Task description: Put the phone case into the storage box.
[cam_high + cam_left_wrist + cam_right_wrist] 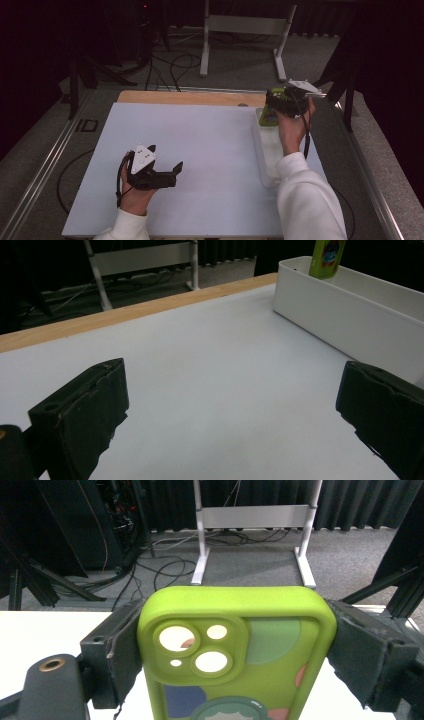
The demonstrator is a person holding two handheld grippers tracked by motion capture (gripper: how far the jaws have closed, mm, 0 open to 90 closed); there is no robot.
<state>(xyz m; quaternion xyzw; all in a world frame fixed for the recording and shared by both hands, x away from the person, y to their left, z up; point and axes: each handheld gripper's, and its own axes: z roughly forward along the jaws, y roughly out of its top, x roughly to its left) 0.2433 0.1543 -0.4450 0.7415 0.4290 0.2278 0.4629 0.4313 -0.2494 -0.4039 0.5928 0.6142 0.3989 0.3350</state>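
Covering a wooden table [190, 97], a white mat [200, 150] bears a tray [264, 165] at 3 o'clock; above its far end the right gripper [272, 100] clamps a green case [235, 655]. Left gripper [170, 172] gapes empty at 7 o'clock. Black curtains [350, 505] behind.

White tray [266, 165] along the table's [200, 145] right edge, phone case [268, 117] over its far end.
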